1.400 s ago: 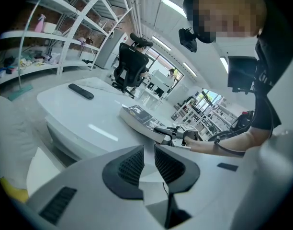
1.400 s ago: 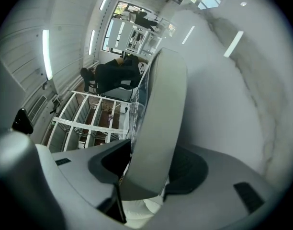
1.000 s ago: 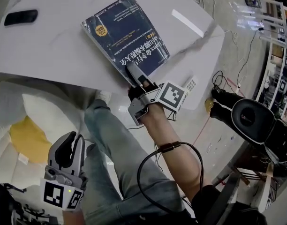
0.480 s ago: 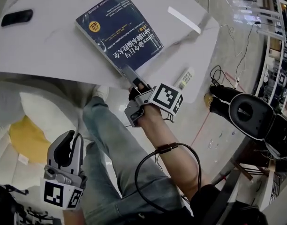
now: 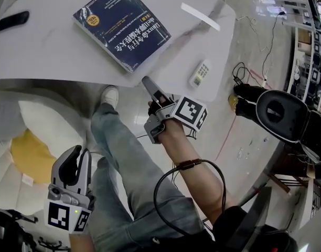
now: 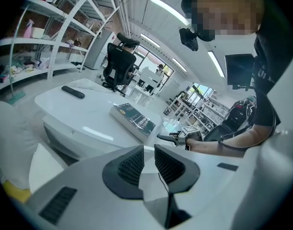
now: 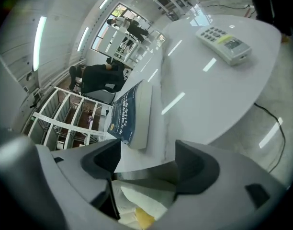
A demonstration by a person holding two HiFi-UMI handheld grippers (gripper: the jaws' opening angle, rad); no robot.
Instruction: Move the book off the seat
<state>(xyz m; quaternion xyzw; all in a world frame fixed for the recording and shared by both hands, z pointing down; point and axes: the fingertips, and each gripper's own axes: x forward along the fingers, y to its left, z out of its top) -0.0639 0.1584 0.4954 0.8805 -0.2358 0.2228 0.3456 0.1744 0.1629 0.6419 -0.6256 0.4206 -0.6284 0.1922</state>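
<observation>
Nearest, at the near left: left tongs (image 5: 79, 159), held low beside a knee in jeans (image 5: 124, 156), pads drawn close with only a slim gap and nothing between. Parked out of the way, by the look of it, with a single book needing just one hand. Just left of that: a white seat (image 5: 42, 117) with a yellow cushion (image 5: 27, 154), no book on it. Further out: right tongs (image 5: 150, 87), hanging over the floor just short of the near edge of the desk (image 5: 45, 56). Spread wide, having just been opening, empty, aimed toward the book (image 5: 121, 25) but clear of it. Reads as a finished release. Beyond, on the white desk: the book itself, dark blue cover up, flat and askew, near corner close to the near edge yet fully supported. Probably set there as the handiest flat surface away from the seat. Right of the book and well apart: a white remote (image 5: 201, 73). At the far left: a dark remote (image 5: 12, 20). Looks done, going by the task.
</observation>
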